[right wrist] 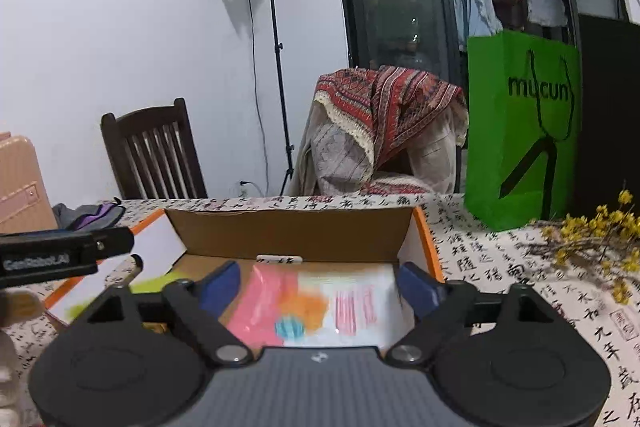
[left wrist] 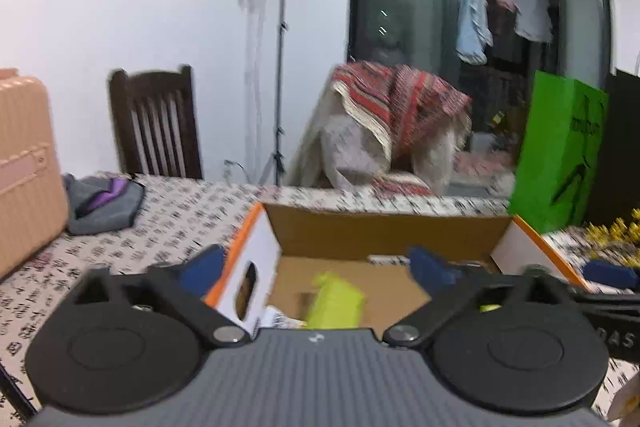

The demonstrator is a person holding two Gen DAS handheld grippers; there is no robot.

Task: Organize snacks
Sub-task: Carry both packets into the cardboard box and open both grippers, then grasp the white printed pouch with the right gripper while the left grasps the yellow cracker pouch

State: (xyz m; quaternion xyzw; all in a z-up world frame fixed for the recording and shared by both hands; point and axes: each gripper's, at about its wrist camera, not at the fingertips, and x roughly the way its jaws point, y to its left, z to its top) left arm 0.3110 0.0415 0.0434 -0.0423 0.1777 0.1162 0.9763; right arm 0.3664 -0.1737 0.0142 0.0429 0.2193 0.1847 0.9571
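Note:
An open cardboard box (left wrist: 384,233) with orange-edged white flaps stands on the patterned tablecloth. In the left wrist view a blurred yellow-green snack packet (left wrist: 336,301) lies inside it. My left gripper (left wrist: 316,267) is open above the box, one blue finger outside the left flap and nothing between the pads. In the right wrist view a pink, orange and white snack packet (right wrist: 320,303) lies on the floor of the box (right wrist: 288,231), below and between the wide-spread fingers of my right gripper (right wrist: 320,287), which is open. The yellow-green packet (right wrist: 152,285) shows at the left.
A green paper bag (right wrist: 520,131) stands behind the box to the right, with yellow flowers (right wrist: 600,231) beside it. A pink suitcase (left wrist: 28,167) and a grey-purple cloth (left wrist: 104,203) are at the left. Chairs and a lamp stand (right wrist: 276,67) are behind the table.

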